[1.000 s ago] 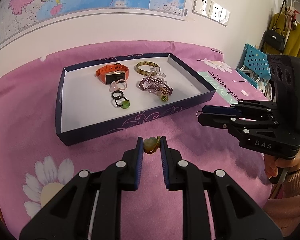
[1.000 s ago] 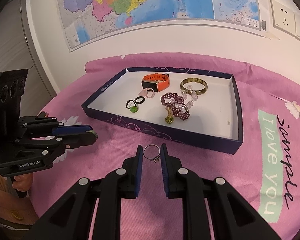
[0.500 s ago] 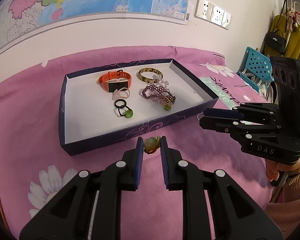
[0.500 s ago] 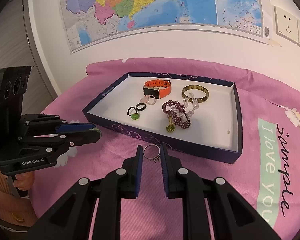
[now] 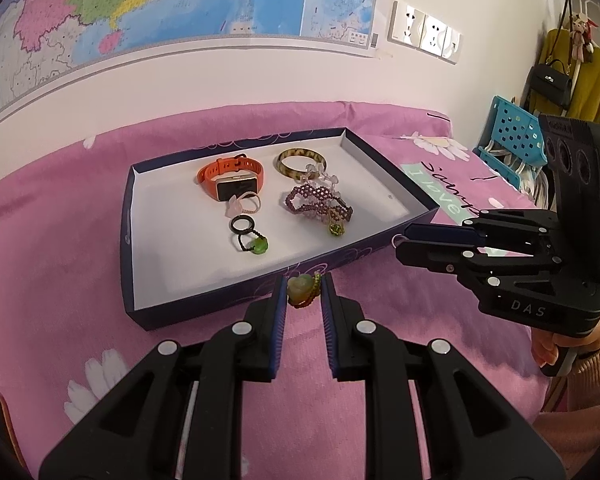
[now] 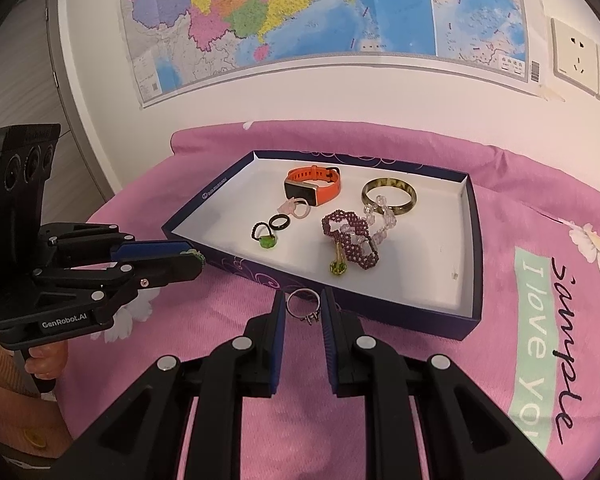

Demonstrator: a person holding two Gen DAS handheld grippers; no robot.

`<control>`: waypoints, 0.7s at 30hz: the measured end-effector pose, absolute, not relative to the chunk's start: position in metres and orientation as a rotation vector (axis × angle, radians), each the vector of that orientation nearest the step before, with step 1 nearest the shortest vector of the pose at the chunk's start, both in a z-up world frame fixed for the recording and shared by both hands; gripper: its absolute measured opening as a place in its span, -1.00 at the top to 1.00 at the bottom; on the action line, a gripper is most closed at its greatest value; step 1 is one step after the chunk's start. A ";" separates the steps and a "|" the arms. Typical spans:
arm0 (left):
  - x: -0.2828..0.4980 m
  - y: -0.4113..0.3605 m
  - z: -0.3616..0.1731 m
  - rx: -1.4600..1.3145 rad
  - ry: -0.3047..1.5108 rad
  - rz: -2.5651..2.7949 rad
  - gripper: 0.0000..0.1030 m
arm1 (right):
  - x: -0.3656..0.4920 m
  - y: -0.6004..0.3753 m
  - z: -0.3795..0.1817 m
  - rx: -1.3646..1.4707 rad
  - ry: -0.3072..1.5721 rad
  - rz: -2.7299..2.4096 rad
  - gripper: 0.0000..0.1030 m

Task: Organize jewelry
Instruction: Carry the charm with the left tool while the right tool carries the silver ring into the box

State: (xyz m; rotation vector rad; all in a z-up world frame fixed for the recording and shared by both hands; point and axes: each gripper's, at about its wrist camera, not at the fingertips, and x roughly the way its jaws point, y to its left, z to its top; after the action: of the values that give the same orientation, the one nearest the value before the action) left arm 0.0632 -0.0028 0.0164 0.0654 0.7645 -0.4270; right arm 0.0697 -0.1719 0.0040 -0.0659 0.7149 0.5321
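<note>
A dark blue tray (image 5: 129, 216) (image 6: 475, 248) with a white floor lies on the pink cloth. In it are an orange watch (image 5: 231, 178) (image 6: 313, 186), a brown bangle (image 5: 301, 162) (image 6: 389, 198), a purple beaded bracelet (image 5: 317, 204) (image 6: 350, 242), a black ring (image 5: 243, 225) and a green-stone ring (image 5: 256, 245). My left gripper (image 5: 303, 290) is shut on a green heart pendant (image 5: 299, 289), just before the tray's near wall. My right gripper (image 6: 302, 308) is shut on a silver ring (image 6: 302, 305), also just before the near wall.
A pink flowered cloth (image 5: 52, 248) covers the table against a white wall with a map (image 6: 300, 8). A blue basket (image 5: 508, 136) and hanging clothes stand at the far right. Each gripper shows in the other's view, the right one (image 5: 400, 240) and the left one (image 6: 196, 258).
Both grippers have risen and moved forward toward the tray's near wall, each still holding its piece. The items in the tray have not moved.
</note>
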 end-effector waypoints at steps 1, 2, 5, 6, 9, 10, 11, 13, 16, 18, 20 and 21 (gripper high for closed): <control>0.063 -0.003 0.017 0.067 0.763 -0.426 0.66 | 0.070 -0.172 0.004 -0.067 0.713 0.532 0.69; 0.063 -0.003 0.017 0.068 0.762 -0.426 0.66 | 0.070 -0.171 0.005 -0.069 0.712 0.532 0.69; 0.064 -0.004 0.018 0.069 0.759 -0.425 0.66 | 0.071 -0.171 0.006 -0.071 0.708 0.533 0.69; 0.065 -0.004 0.018 0.069 0.758 -0.426 0.66 | 0.071 -0.171 0.007 -0.071 0.707 0.533 0.69; 0.065 -0.004 0.019 0.072 0.754 -0.425 0.66 | 0.072 -0.171 0.007 -0.073 0.706 0.532 0.69; 0.066 -0.004 0.020 0.071 0.754 -0.425 0.66 | 0.073 -0.171 0.007 -0.073 0.706 0.532 0.69; 0.066 -0.004 0.020 0.071 0.753 -0.425 0.66 | 0.072 -0.171 0.007 -0.073 0.706 0.532 0.69; 0.067 -0.005 0.021 0.070 0.753 -0.425 0.66 | 0.073 -0.170 0.007 -0.075 0.706 0.532 0.69; 0.067 -0.004 0.021 0.072 0.752 -0.425 0.66 | 0.074 -0.170 0.008 -0.077 0.703 0.533 0.69; 0.068 -0.005 0.021 0.072 0.751 -0.425 0.66 | 0.075 -0.170 0.009 -0.079 0.701 0.533 0.69; 0.069 -0.005 0.021 0.074 0.750 -0.424 0.66 | 0.076 -0.170 0.009 -0.081 0.699 0.533 0.69; 0.070 -0.004 0.022 0.075 0.749 -0.423 0.66 | 0.077 -0.170 0.009 -0.081 0.698 0.533 0.69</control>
State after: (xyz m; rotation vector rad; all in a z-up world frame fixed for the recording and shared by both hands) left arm 0.0697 -0.0044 0.0217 0.0753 0.7493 -0.4229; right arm 0.0767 -0.1695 0.0088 -0.0814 0.6985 0.5330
